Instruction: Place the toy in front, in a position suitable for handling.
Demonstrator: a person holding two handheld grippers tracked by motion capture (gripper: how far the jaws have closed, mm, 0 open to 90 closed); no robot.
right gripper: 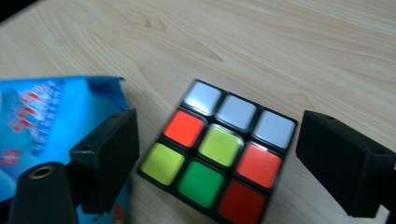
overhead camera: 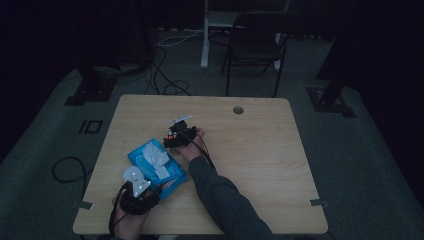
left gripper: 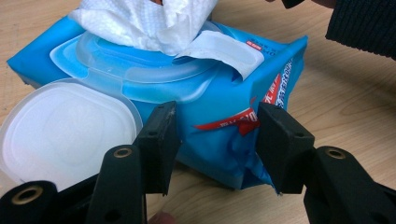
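Observation:
A blue wet-wipes pack (overhead camera: 172,175) lies on the wooden table (overhead camera: 260,150), left of centre. Its round lid (left gripper: 60,135) is flipped open and a white wipe (left gripper: 144,23) sticks out of the hole. My left gripper (overhead camera: 137,192) is at the pack's near end; in the left gripper view (left gripper: 215,116) both jaws press on that crinkled end. My right gripper (overhead camera: 180,135) hovers just beyond the pack's far end. In the right gripper view (right gripper: 219,128) it stands open over a Rubik's cube (right gripper: 219,154), which lies flat on the table beside the pack (right gripper: 42,121); the pads do not touch the cube.
A dark-sleeved forearm (overhead camera: 220,195) crosses the table's front middle. A cable grommet (overhead camera: 238,110) sits near the far edge. Behind the table stand a black chair (overhead camera: 255,45) and loose cables (overhead camera: 165,80) on the floor.

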